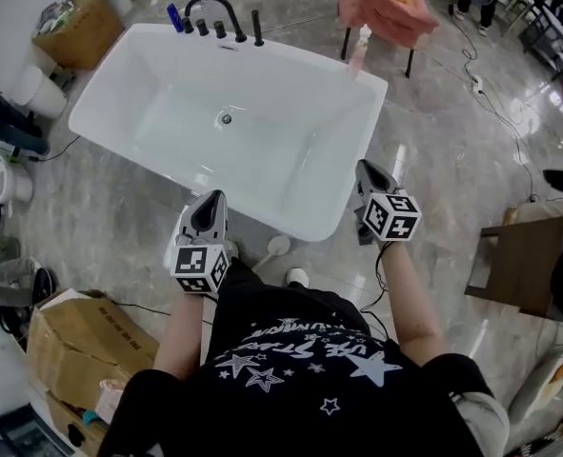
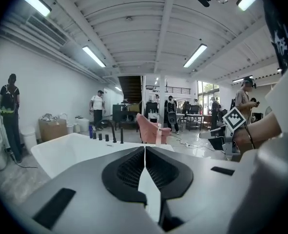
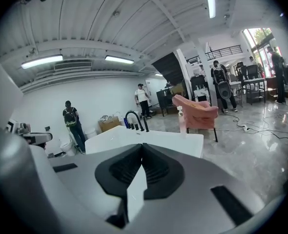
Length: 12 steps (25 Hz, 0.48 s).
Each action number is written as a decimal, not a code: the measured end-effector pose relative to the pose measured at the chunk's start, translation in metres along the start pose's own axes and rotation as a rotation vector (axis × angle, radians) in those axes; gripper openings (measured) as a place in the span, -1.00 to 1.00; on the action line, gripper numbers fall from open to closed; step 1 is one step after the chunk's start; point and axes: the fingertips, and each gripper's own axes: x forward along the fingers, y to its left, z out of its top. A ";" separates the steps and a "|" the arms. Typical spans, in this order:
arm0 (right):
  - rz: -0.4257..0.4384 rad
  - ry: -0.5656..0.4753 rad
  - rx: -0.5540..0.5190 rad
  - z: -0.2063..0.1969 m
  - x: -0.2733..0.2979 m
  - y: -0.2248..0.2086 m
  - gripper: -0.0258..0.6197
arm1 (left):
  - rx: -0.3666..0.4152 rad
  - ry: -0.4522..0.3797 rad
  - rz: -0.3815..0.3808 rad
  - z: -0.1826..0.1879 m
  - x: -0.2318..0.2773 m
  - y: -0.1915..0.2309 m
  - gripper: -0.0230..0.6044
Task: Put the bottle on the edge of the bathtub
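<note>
A slim pale-pink bottle (image 1: 359, 53) with a white pump stands upright on the far right corner of the white bathtub's rim (image 1: 291, 219). Neither gripper touches it. My left gripper (image 1: 208, 219) hovers at the tub's near edge, jaws together and empty. My right gripper (image 1: 371, 181) hangs just off the tub's near right corner, also shut with nothing held. In the left gripper view the bottle (image 2: 158, 133) rises behind the tub (image 2: 70, 147), beyond the closed left gripper (image 2: 144, 150). The right gripper view shows the bottle (image 3: 183, 121) on the tub's rim (image 3: 148, 139), far beyond the closed right gripper (image 3: 142, 147).
A black faucet (image 1: 214, 12) and knobs line the tub's far end. A pink chair (image 1: 391, 3) stands just behind the bottle. Cardboard boxes (image 1: 76, 31) (image 1: 81, 350) sit at left, a wooden stool (image 1: 524, 265) at right. A cable (image 1: 491, 103) crosses the floor. People stand in the background.
</note>
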 end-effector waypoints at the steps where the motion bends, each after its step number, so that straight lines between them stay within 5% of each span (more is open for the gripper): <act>1: 0.008 0.001 -0.005 -0.002 -0.004 0.004 -0.88 | -0.001 0.000 0.014 0.000 -0.008 0.001 -0.85; 12: 0.114 0.021 -0.070 -0.028 -0.033 0.100 -0.88 | -0.061 -0.052 0.075 -0.013 -0.106 0.017 -0.85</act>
